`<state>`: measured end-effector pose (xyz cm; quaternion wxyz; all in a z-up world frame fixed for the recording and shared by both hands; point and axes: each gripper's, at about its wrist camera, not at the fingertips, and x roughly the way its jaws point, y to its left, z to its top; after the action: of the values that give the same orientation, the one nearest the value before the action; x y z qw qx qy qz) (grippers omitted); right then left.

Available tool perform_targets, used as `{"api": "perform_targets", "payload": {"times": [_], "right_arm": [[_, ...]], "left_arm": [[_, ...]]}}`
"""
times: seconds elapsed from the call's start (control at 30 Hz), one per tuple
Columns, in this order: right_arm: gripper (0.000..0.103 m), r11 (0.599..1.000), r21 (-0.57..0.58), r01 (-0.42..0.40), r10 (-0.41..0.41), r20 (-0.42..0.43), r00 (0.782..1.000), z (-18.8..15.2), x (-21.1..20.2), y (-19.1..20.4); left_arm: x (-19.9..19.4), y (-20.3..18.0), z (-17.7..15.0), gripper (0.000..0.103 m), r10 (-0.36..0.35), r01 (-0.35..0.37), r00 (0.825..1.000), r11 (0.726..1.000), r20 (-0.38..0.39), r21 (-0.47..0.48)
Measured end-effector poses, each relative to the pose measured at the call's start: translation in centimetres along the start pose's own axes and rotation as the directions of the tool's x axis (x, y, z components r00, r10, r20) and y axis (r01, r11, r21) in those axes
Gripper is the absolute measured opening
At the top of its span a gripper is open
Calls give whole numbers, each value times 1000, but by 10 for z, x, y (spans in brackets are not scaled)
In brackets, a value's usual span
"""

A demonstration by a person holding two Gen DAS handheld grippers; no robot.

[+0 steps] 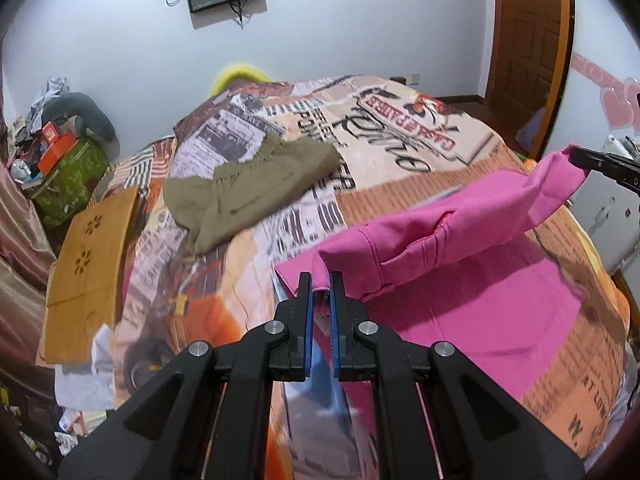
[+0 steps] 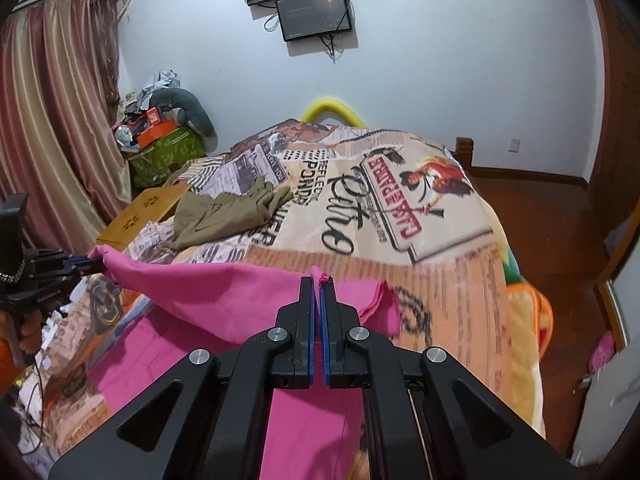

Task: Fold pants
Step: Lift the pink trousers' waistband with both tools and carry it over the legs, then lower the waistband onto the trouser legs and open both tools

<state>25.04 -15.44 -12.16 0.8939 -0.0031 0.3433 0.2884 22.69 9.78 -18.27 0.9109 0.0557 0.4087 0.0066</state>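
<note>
The pink pants [image 1: 460, 240] hang between the two grippers above the bed [image 1: 400, 152]; their lower part lies flat on the printed bedspread, close under the left gripper [image 1: 321, 280] and the right gripper [image 2: 319, 282]. The left gripper is almost fully closed and pinches a small fold of the pink cloth at its fingertips; the cloth rises from there as a raised, folded band toward the right side of the left wrist view, where the other gripper bites its far end. The right gripper is closed tight on the edge of the pants too; a small tuft of pink cloth stands out just above its tips. In the right wrist view the held edge stretches to the left as far as the left gripper; below it the cloth falls to the bed. An olive garment [image 1: 248, 184] lies crumpled farther up the bed, well apart from the pants; a wooden board [image 1: 90, 248] lies at the bed's left edge.
</note>
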Motion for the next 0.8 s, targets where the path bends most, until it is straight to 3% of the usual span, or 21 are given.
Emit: {"api": "perform_targets", "payload": {"times": [0.33, 0.8], "right_arm": [[2, 1000, 22, 15, -14, -53, 998, -45, -16, 5], [3, 999, 8, 38, -36, -161, 986, -95, -12, 6]], "left_arm": [[-13, -15, -34, 7, -39, 39, 999, 999, -28, -8], [-8, -33, -78, 8, -17, 24, 993, 998, -116, 64]]}}
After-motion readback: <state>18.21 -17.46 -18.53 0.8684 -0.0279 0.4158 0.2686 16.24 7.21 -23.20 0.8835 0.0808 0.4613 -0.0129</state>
